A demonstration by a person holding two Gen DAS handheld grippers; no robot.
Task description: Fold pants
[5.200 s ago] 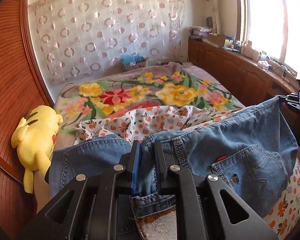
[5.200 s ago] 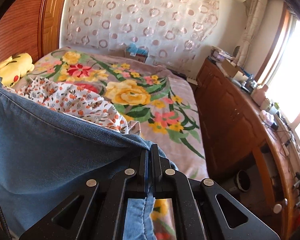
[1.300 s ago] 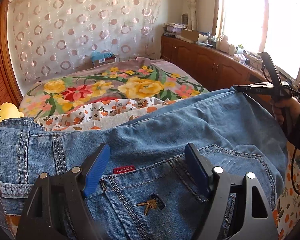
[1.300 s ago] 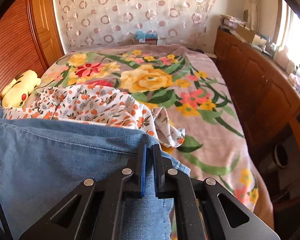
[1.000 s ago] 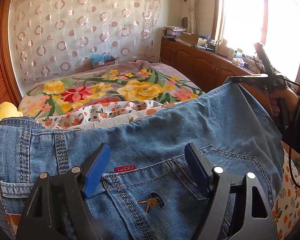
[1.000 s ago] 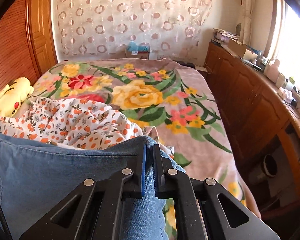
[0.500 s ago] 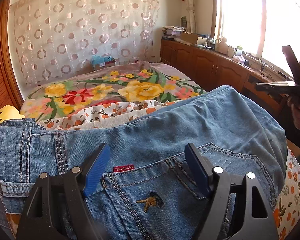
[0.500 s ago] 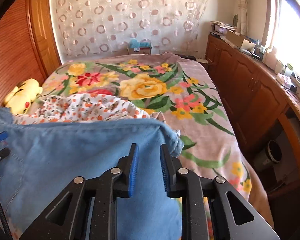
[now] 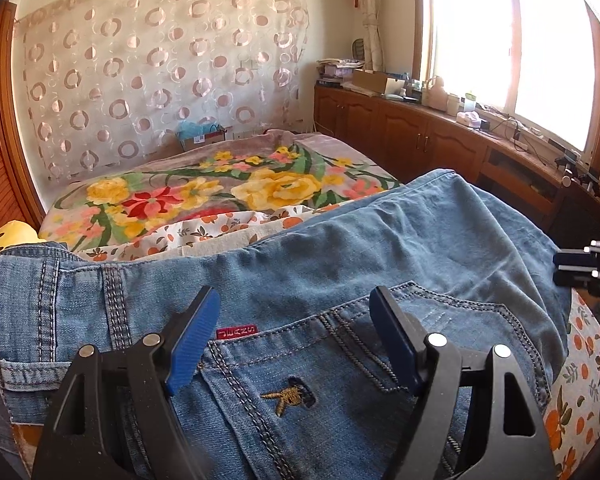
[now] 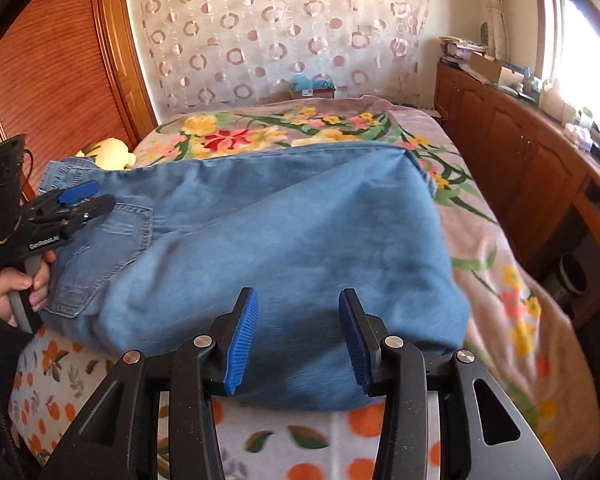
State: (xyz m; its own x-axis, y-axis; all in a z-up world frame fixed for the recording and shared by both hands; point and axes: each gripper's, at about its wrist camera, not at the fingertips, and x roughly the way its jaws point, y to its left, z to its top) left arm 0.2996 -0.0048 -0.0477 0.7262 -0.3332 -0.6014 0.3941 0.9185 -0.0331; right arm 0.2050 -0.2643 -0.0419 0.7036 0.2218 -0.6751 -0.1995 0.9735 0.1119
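Item: pants (image 10: 284, 248), blue denim, folded over on themselves and lying across the near end of the bed (image 10: 500, 264), on an orange-print sheet (image 10: 292, 452) over a floral blanket (image 9: 204, 196). Waistband and back pocket (image 9: 300, 392) sit at my left; the folded edge faces my right.

Left gripper (image 9: 296, 340): jaws wide apart, poised over the pocket, nothing between the pads.

Right gripper (image 10: 296, 336): jaws opening, about half spread, clear of the cloth; denim lies beyond the tips, not clamped.

Risks, as I judge them: the upper layer bulges and looks unsettled, so it may slump or slide off square now that nothing grips it. A further fold taken from this lumpy state would lock in the creases. A jaw closing low could also pick up the sheet with the denim.

Not determinable: the leg hems and the underside layers are hidden. The waistband's far left end is cut off in the left view. A yellow plush toy (image 10: 110, 152) is mostly hidden behind the denim.
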